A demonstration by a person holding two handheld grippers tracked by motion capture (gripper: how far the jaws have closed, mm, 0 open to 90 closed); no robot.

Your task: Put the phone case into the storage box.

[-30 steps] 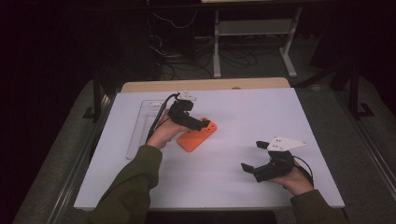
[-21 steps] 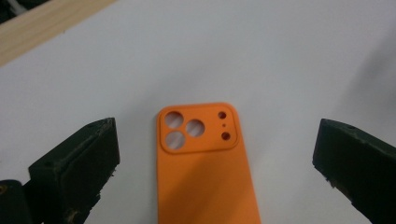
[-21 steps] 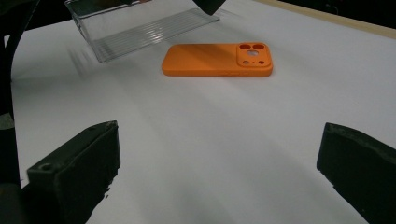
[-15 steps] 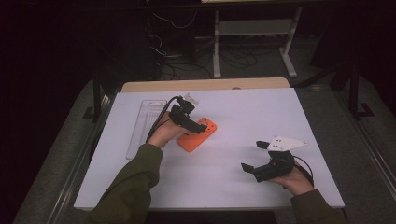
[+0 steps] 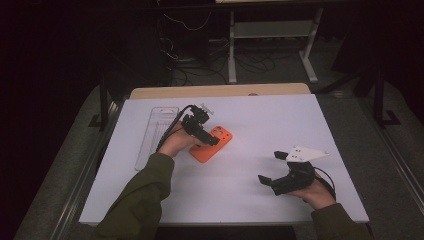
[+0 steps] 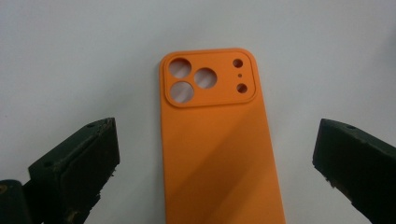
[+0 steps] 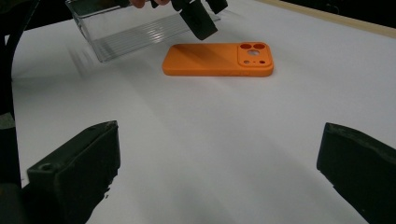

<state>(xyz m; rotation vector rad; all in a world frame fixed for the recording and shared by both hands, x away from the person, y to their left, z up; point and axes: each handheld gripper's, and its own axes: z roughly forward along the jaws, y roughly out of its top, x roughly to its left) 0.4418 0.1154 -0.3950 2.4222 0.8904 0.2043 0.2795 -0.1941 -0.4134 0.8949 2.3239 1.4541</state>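
On the white table (image 5: 250, 200) lie one orange phone case (image 5: 212, 145) and one clear tray (image 5: 150, 135) (both claws spread, empty).

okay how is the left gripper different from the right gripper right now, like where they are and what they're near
The left gripper hangs directly over the orange phone case, its jaws standing either side of it without touching; the right gripper sits well away from the case, over bare white table. The left gripper is close to the clear plastic tray; the right gripper is far from it, near the table's front edge. Both have their jaws wide open and hold nothing.
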